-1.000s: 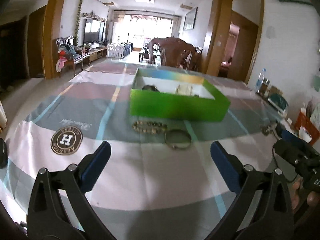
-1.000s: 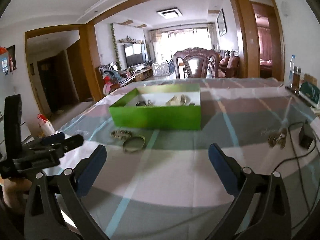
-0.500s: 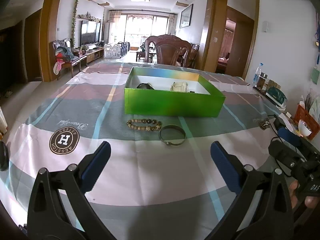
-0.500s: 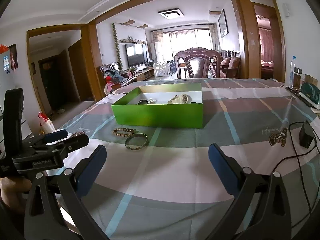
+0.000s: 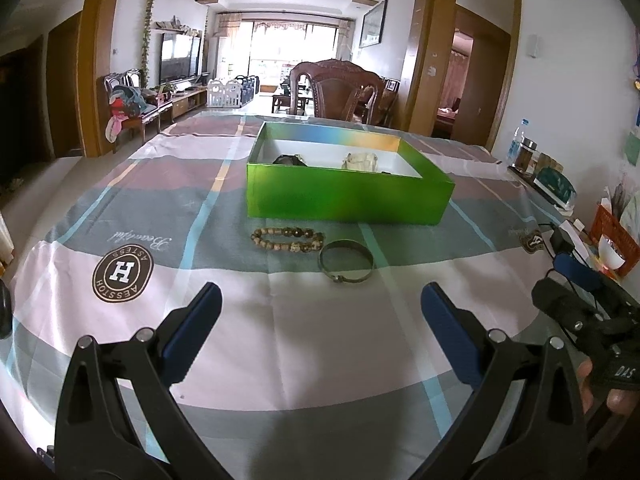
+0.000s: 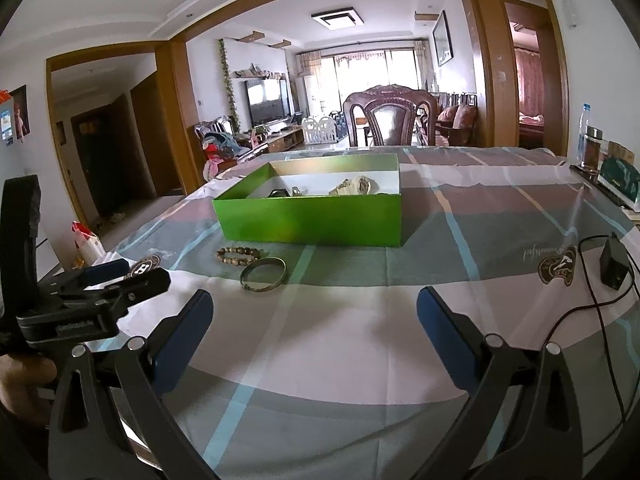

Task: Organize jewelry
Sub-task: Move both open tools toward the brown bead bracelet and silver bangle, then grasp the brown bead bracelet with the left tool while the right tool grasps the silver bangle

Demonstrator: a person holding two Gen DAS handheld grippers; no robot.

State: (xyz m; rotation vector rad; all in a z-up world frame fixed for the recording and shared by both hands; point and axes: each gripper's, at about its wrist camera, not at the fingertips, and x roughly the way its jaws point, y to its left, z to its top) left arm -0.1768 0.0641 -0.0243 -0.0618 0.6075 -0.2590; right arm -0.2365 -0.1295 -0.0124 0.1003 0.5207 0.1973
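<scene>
Bare tablecloth [image 5: 320, 340] ahead of both wide-spread grippers, left gripper [image 5: 320, 312], right gripper [image 6: 314, 316]. Further on, beaded bracelet [image 5: 286, 239] and metal bangle [image 5: 346, 266] just before green box [image 5: 348, 200]. Cable [image 6: 592, 280] at right.

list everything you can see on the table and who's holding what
box: 1, green, open, far middle of the table
items in box: at least 2, one dark, one pale, on its white floor
bead bracelet: 1, brown, on the cloth in front of the box
bangle: 1, dull metal, beside the beads, nearer the camera
tablecloth: 1, pink and grey checks, round logos
adapter with cable: 1, black, right edge of the table
bottle: 1, clear, far right
chair: 1, dark wood, behind the table
left gripper: 1, black with blue pads, jaws open, empty
right gripper: 1, same, jaws open, empty
</scene>
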